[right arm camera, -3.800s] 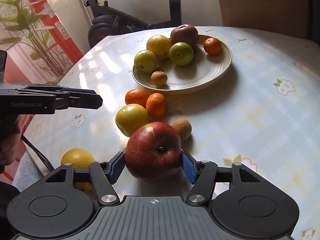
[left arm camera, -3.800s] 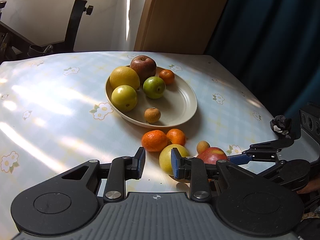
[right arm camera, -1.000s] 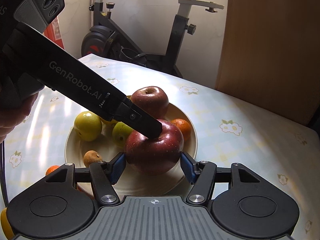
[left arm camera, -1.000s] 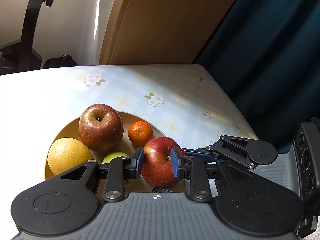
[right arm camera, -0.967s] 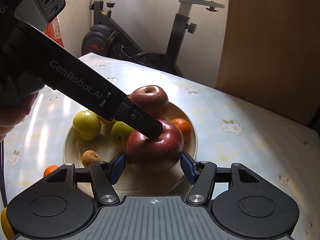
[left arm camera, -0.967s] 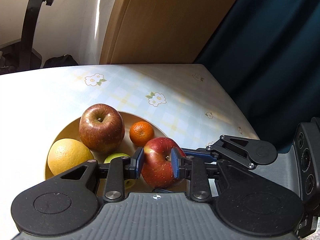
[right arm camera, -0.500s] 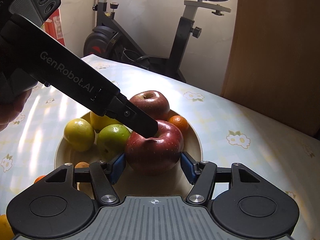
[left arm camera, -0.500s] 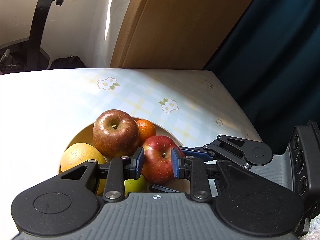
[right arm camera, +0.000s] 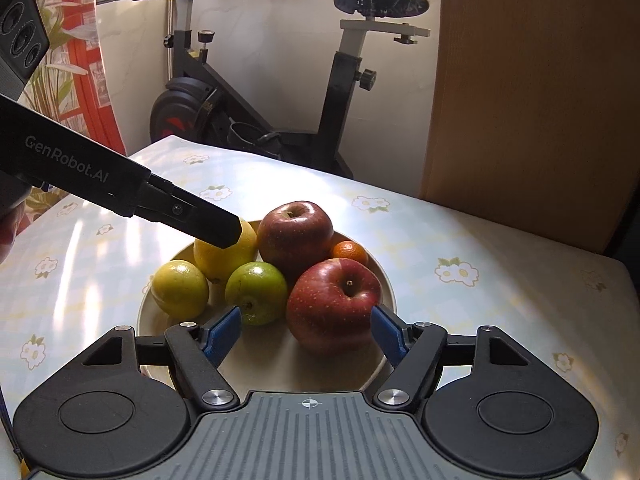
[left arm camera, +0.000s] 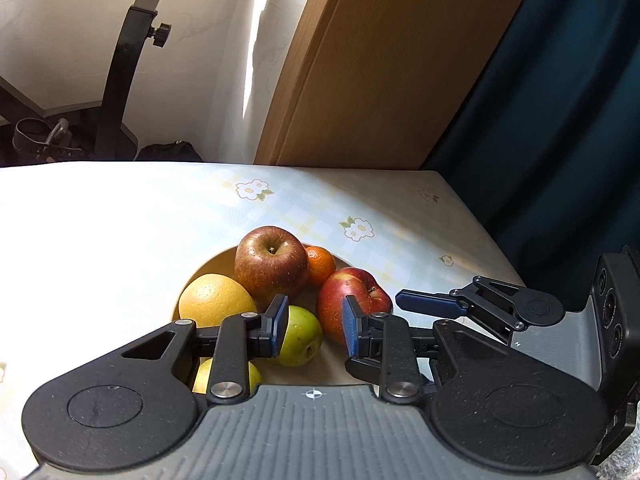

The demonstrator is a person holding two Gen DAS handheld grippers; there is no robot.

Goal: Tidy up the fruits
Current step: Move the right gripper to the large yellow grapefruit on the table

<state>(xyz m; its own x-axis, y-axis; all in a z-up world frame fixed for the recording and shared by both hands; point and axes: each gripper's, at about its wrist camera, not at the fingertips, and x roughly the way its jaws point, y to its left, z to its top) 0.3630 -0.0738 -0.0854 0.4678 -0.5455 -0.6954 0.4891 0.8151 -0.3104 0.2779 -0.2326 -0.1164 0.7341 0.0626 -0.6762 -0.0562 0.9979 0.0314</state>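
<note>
A table [right arm camera: 500, 248] under a pale flowered cloth stands before a wooden panel [right arm camera: 532, 92] and an exercise bike [right arm camera: 340, 76]. The right gripper [right arm camera: 306, 330] is spread wide, its fingers clear of the red apple [right arm camera: 334, 304] resting between them on the cream plate [right arm camera: 384, 280]. The left gripper [left arm camera: 314, 322], empty and moderately open, hovers above the plated fruit; its side reads "GenRobot.AI".

A home: exercise bike [right arm camera: 280, 92] beside flowered tablecloth [right arm camera: 460, 280].
</note>
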